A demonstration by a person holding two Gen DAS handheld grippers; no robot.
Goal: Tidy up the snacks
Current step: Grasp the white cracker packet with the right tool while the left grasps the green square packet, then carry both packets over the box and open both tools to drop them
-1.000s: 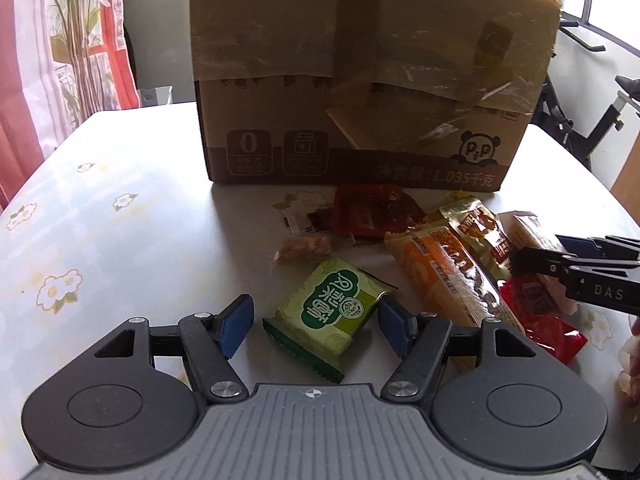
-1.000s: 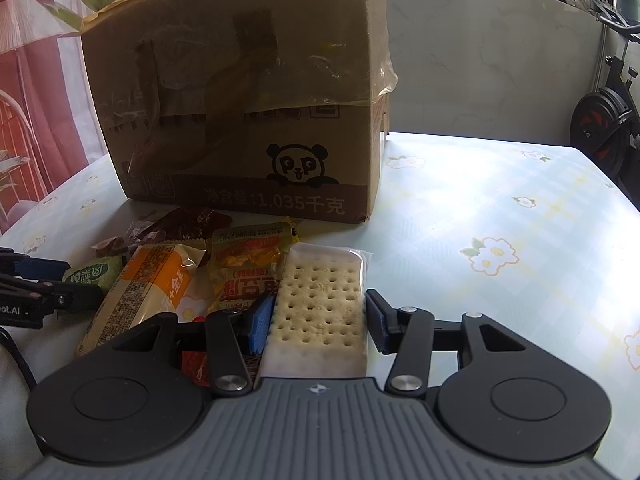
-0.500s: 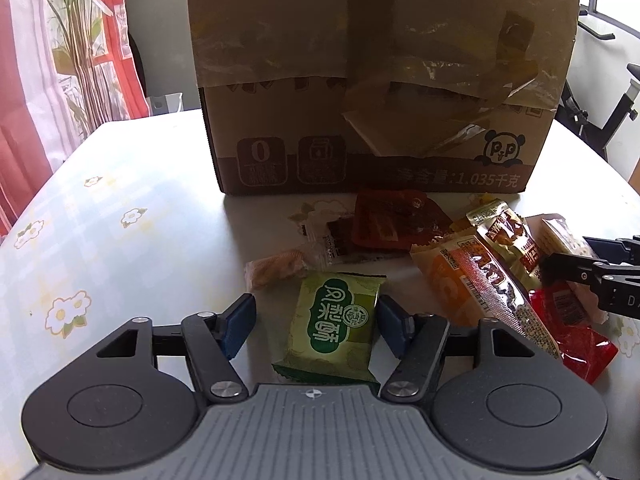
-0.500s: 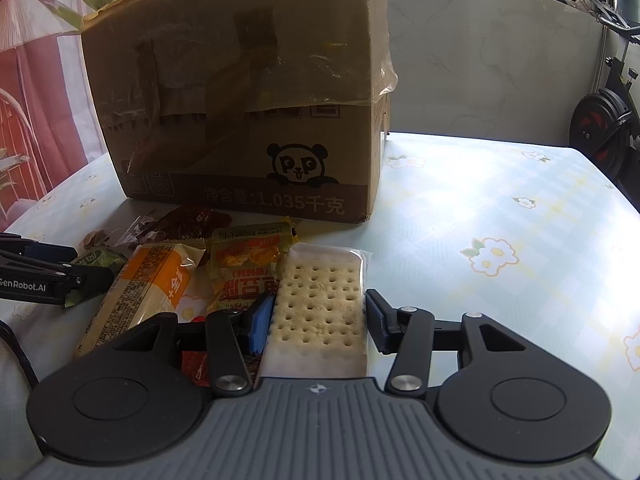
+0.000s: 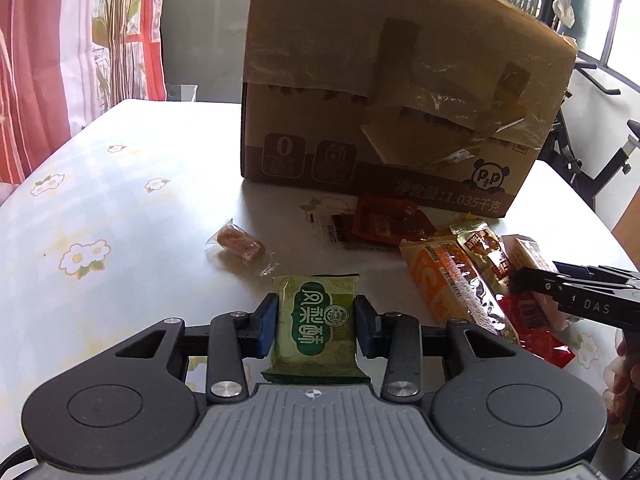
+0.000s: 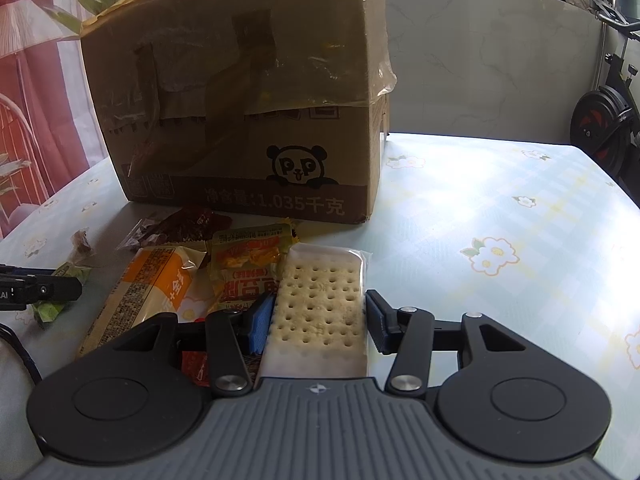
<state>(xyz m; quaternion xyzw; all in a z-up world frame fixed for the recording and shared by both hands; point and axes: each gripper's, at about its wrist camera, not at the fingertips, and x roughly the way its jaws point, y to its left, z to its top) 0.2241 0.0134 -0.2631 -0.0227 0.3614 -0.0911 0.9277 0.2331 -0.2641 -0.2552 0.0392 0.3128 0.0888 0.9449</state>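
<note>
My left gripper (image 5: 316,326) is shut on a green snack packet (image 5: 316,320), its blue pads pressed on both sides. My right gripper (image 6: 318,316) is shut on a clear-wrapped cracker pack (image 6: 320,300). A pile of snacks lies on the table before the cardboard box (image 5: 400,100): an orange bar (image 5: 452,280), a yellow-red packet (image 6: 248,264), a dark red pouch (image 5: 384,220), a red packet (image 5: 536,332) and a small clear-wrapped candy (image 5: 240,244). The right gripper also shows in the left wrist view (image 5: 532,280), and the left gripper shows in the right wrist view (image 6: 60,290).
The table (image 5: 120,200) has a pale flower-print cloth. The big taped box (image 6: 240,100) stands at the back. Red-striped curtains (image 5: 40,60) and a plant hang at the left. An exercise bike (image 6: 608,120) stands beyond the right edge.
My left gripper has closed onto the green packet, which has turned straight between the pads and lifted slightly. The right gripper has held still on the cracker pack.
</note>
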